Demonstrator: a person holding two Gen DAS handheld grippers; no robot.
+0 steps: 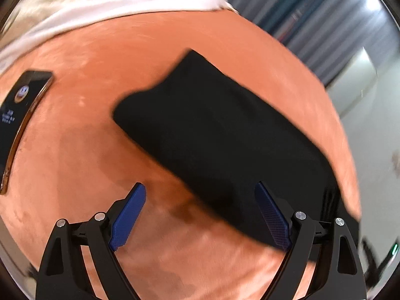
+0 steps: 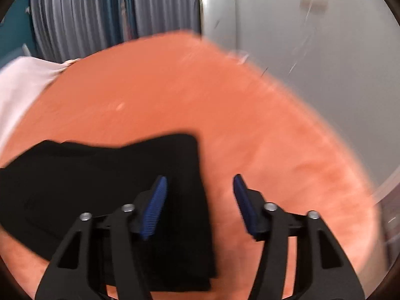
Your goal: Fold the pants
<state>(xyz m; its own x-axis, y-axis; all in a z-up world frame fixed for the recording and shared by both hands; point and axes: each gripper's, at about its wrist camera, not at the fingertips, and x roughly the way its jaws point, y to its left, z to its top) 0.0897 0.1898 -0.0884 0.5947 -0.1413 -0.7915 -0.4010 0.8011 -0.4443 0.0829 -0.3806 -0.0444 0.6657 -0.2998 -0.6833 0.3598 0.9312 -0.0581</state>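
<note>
On the orange blanket (image 1: 87, 150), far left in the left wrist view, a dark phone (image 1: 22, 115) is lying face up, well apart from the pants (image 1: 212, 137). Pants are black, folded into a long slab, lying diagonally across the blanket from mid-frame toward the lower right. White fabric (image 1: 112, 2) is sitting along the blanket's far edge. Left gripper (image 1: 202, 212) is hanging above the blanket with jaws spread wide, gripping nothing; the right-hand pad is overlapping the pants' near end in the view, but contact is not showing.

Right wrist view: pants (image 2: 87, 187) are filling the lower left, with their edge running down between the fingers. Right gripper (image 2: 200, 200) is sitting partway open, nothing clamped; the left pad is over the cloth, the right pad over bare blanket (image 2: 287, 150). Frame is blurry, so probably clear of the fabric, can't confirm. Grey curtains (image 2: 87, 20) are hanging behind.
</note>
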